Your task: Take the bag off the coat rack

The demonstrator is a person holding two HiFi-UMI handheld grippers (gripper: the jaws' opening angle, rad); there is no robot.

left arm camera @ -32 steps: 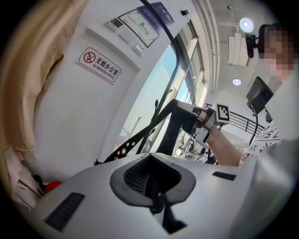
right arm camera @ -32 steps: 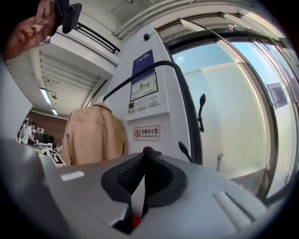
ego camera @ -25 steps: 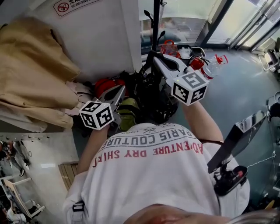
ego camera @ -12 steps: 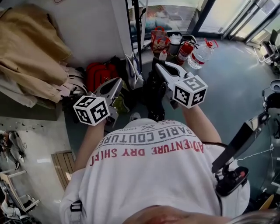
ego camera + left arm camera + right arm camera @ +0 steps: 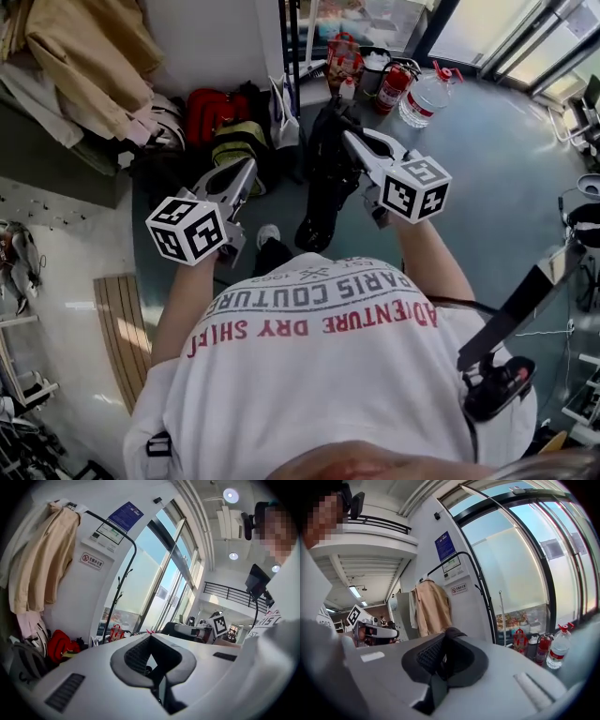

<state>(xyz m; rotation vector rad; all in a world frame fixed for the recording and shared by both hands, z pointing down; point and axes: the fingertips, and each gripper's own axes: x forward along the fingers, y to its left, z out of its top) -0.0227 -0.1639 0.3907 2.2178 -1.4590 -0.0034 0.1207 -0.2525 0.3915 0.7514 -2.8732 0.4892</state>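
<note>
One limp black bag (image 5: 323,187) hangs from right hand-held gripper (image 5: 351,141).

Head view: rack (image 5: 296,42) pole runs off frame at 12 o'clock, so its hooks are unseen. Coat (image 5: 84,47) is cropped at 11 o'clock. Right gripper (image 5: 349,139) tip covers its contact with the bag (image 5: 323,178).

Right gripper view: bag body is hidden under the gripper, with only a dark strip showing at the closed jaws. Sign (image 5: 458,589) print is too small to read.
</note>
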